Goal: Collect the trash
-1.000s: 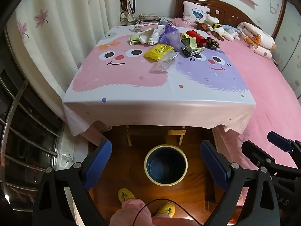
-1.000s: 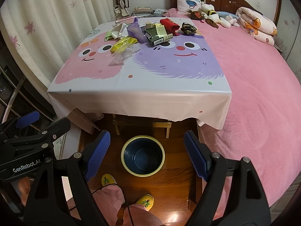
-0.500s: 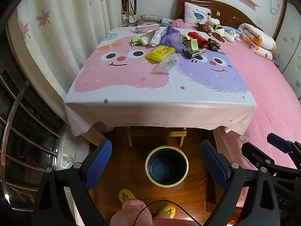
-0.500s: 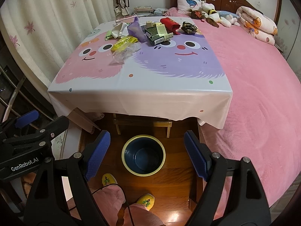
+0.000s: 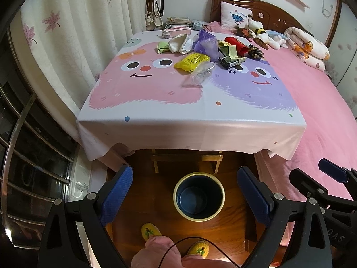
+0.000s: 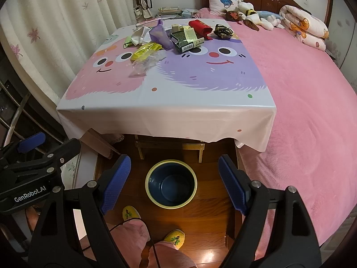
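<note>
Left wrist view: your left gripper (image 5: 184, 197) has its blue-padded jaws spread wide, holding nothing, and the round dark-blue bin (image 5: 199, 195) with its pale rim sits on the wood floor between them. Your right gripper (image 6: 174, 183) is likewise wide and empty. Beyond both jaws, crumpled wrappers (image 5: 192, 60) and a clear plastic cup (image 5: 199, 75) lie on the glossy tabletop (image 6: 165, 98).

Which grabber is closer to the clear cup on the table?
Probably the left gripper: the clear cup lies nearly straight ahead of it, but leftward of the right gripper.
</note>
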Demonstrator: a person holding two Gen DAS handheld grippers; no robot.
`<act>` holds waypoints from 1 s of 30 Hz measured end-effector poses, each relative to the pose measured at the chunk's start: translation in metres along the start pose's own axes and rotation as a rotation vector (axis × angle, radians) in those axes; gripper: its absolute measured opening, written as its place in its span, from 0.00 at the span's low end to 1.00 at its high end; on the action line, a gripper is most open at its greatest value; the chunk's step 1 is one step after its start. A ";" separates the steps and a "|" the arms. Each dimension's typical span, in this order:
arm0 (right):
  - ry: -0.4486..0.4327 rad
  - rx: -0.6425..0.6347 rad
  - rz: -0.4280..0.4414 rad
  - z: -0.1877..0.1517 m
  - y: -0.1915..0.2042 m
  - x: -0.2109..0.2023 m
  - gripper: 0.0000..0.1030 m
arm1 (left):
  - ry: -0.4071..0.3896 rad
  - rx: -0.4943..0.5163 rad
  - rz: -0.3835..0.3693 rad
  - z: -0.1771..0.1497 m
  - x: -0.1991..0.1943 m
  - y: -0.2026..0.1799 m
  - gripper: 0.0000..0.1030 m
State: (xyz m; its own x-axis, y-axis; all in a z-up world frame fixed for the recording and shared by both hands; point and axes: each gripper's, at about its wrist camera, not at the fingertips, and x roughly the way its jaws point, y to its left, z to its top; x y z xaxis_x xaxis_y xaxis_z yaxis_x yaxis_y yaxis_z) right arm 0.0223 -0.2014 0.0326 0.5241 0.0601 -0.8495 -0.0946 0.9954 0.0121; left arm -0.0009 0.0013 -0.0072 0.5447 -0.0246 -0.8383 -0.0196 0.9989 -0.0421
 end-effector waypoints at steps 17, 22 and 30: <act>-0.027 0.021 0.034 0.020 -0.002 0.000 0.77 | -0.041 -0.002 0.050 0.026 -0.013 0.003 0.93; -0.058 0.037 0.064 0.030 -0.006 -0.005 0.77 | -0.075 -0.004 0.053 0.037 -0.023 0.004 0.93; -0.102 0.058 0.085 0.049 -0.010 -0.004 0.76 | -0.175 0.018 0.034 0.060 -0.037 0.004 0.93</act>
State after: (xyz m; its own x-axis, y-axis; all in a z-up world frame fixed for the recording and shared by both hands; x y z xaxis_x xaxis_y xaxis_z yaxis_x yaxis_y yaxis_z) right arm 0.0626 -0.2083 0.0621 0.5998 0.1484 -0.7863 -0.0948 0.9889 0.1143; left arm 0.0290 0.0082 0.0567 0.6816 0.0147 -0.7316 -0.0262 0.9996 -0.0044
